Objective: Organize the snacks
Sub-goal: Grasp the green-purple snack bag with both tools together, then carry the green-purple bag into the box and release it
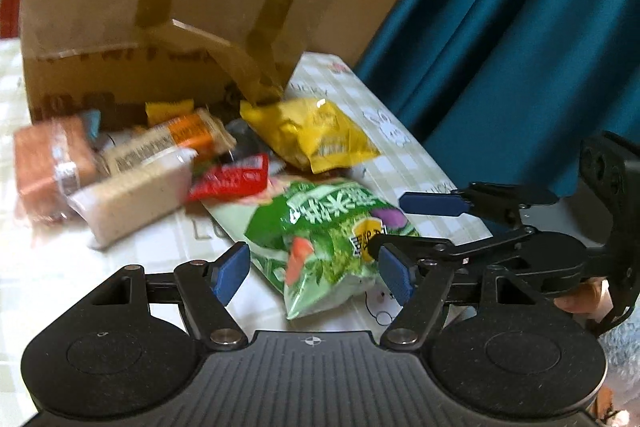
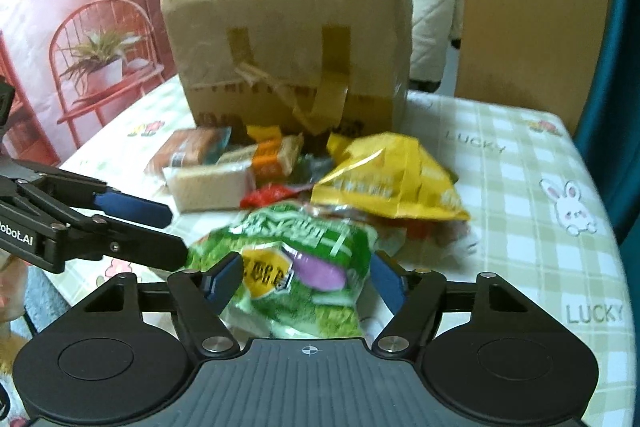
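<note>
Both grippers are down at the green snack bag (image 2: 304,267), nearest the table's (image 2: 520,163) front edge. The right gripper (image 2: 306,281) has it between its pads, touching or nearly so, hard to tell. The left gripper (image 1: 316,273) is wide open around one end. Behind: yellow chip bag (image 2: 384,183), wrapped cakes (image 1: 132,199), then the taped cardboard box (image 2: 288,43).

A table (image 2: 520,155) covered in a pale green checked cloth printed with rabbits and the word LUCKY. Teal curtain (image 1: 520,47) hangs at its right edge. Behind the table, a red backdrop (image 2: 80,27) pictures a chair and potted plants; a white quilted garment (image 2: 432,7) hangs nearby.
</note>
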Motion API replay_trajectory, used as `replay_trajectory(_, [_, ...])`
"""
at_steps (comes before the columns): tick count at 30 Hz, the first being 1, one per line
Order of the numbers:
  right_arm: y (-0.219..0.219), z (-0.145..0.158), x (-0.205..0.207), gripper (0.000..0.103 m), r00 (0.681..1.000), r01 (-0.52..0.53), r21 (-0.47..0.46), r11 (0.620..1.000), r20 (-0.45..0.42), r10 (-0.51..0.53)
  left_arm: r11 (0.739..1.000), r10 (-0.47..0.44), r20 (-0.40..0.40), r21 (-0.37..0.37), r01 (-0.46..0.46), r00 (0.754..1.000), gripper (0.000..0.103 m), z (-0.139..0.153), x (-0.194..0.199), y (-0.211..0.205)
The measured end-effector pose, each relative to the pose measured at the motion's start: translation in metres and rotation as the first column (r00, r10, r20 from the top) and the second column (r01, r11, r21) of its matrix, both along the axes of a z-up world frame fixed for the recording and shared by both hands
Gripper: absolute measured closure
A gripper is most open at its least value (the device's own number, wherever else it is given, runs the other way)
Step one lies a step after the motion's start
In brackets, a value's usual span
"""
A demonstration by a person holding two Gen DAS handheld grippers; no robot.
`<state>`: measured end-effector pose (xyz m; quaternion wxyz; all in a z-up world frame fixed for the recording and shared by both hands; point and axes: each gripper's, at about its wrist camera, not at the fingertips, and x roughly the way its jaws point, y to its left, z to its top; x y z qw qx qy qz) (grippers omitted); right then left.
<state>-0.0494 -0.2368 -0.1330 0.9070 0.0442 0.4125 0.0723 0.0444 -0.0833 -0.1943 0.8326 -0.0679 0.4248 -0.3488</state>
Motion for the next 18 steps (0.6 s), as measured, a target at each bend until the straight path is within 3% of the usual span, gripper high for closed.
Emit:
replay_trajectory(3, [-0.003, -0.009, 0.003, 0.044, 1.000, 0.003, 0.035, 0.999, -0.029, -0.002, 1.000, -0.007, -0.034, -0.014, 0.006, 0.999, 0.033, -0.009, 0.004, -0.004])
replay_trajectory(5, [-0.004, -0.014, 0.005, 0.045, 0.999, 0.000, 0.061, 0.998, -0.045, 0.003, 1.000, -0.010, -0.060, -0.028, 0.008, 0.998, 0.041, -0.016, 0.008, -0.005])
replay_trajectory(7, [-0.003, -0.017, 0.005, 0.053, 0.999, -0.007, 0.076, 0.997, -0.051, 0.011, 0.999, -0.023, -0.084, -0.035, 0.021, 0.996, 0.057, -0.023, 0.011, -0.009])
replay_trajectory(9, [-0.002, -0.016, 0.005, 0.058, 0.999, -0.010, 0.080, 0.997, -0.049, 0.014, 0.999, -0.033, -0.078, -0.010, 0.032, 0.996, 0.067, -0.026, 0.010, -0.013])
replay_trajectory(13, [0.001, -0.010, 0.004, 0.066, 0.998, -0.022, 0.095, 0.995, -0.058, 0.028, 0.999, -0.034, -0.086, -0.007, 0.033, 0.996, 0.071, -0.024, 0.009, -0.008])
replay_trajectory(18, [0.005, 0.020, 0.008, 0.069, 0.995, 0.000, 0.145, 0.989, -0.102, 0.015, 0.998, -0.062, -0.056, -0.015, 0.061, 0.996, 0.071, 0.003, 0.003, 0.001])
